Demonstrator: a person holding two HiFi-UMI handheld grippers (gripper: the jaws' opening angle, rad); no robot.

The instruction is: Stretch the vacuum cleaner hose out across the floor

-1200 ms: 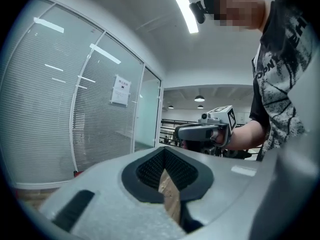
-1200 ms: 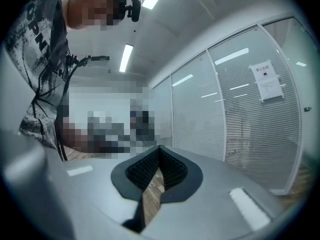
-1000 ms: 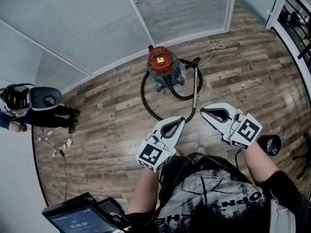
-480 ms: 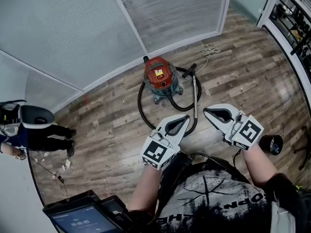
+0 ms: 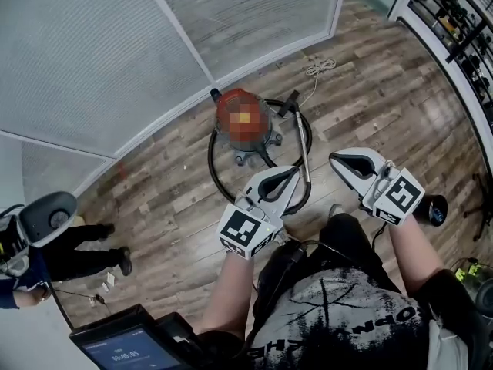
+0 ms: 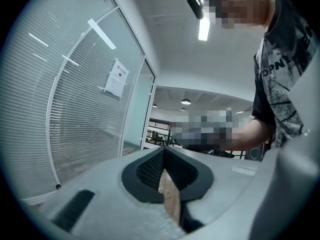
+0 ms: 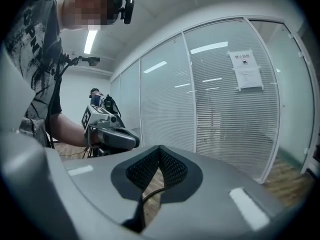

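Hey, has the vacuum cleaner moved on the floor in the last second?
No. The vacuum cleaner stands at the same spot close by the glass partition's base, its hose looped around it as before; only the head camera has shifted.

Right hand-held gripper (image 7: 159, 148), jaws together, faces glass wall (image 7: 225, 109).

The head view looks steeply down from above the person (image 5: 339, 307) onto the wood floor (image 5: 385, 106) and the glass wall (image 5: 100, 52). Both gripper views sit low, close behind their own jaws, and tilt upward. The right one faces that glass wall and the left gripper (image 7: 134, 143). The left one faces the person.
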